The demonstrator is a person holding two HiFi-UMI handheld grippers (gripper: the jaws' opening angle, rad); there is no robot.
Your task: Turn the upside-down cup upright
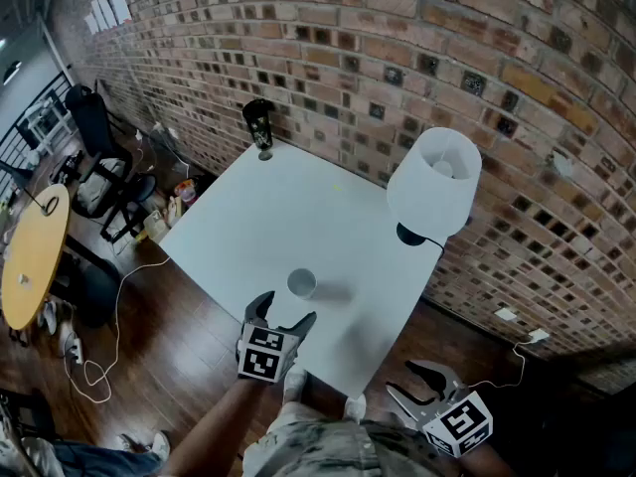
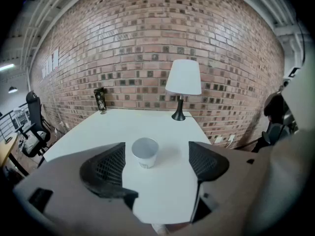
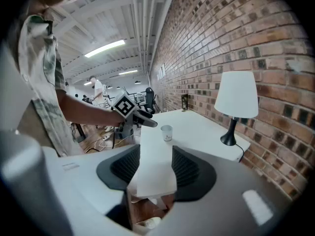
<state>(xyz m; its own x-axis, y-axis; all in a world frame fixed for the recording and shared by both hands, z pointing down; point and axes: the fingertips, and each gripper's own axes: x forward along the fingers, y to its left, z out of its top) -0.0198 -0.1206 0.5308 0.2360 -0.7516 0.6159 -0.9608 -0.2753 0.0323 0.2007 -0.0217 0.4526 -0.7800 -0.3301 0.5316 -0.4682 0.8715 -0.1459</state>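
A small white paper cup point(image 1: 301, 283) stands upright, mouth up, on the white table point(image 1: 268, 217) near its front edge. In the left gripper view the cup point(image 2: 144, 152) shows its grey inside, just ahead of the jaws and a little left of centre. My left gripper point(image 1: 285, 311) is open, a short way short of the cup and not touching it; its jaws point(image 2: 156, 163) hold nothing. My right gripper point(image 1: 402, 378) is open and empty, off the table's near corner. From the right gripper point(image 3: 155, 168) view, the cup point(image 3: 167, 132) stands beyond the table edge, with the left gripper point(image 3: 133, 113) beside it.
A white-shaded lamp point(image 1: 434, 185) on a black base stands at the table's right edge by the brick wall point(image 1: 397, 58). A dark tumbler point(image 1: 259, 125) is at the far corner. Office chairs point(image 1: 99, 167), a round yellow table point(image 1: 35, 256) and a floor cable point(image 1: 109, 336) lie to the left.
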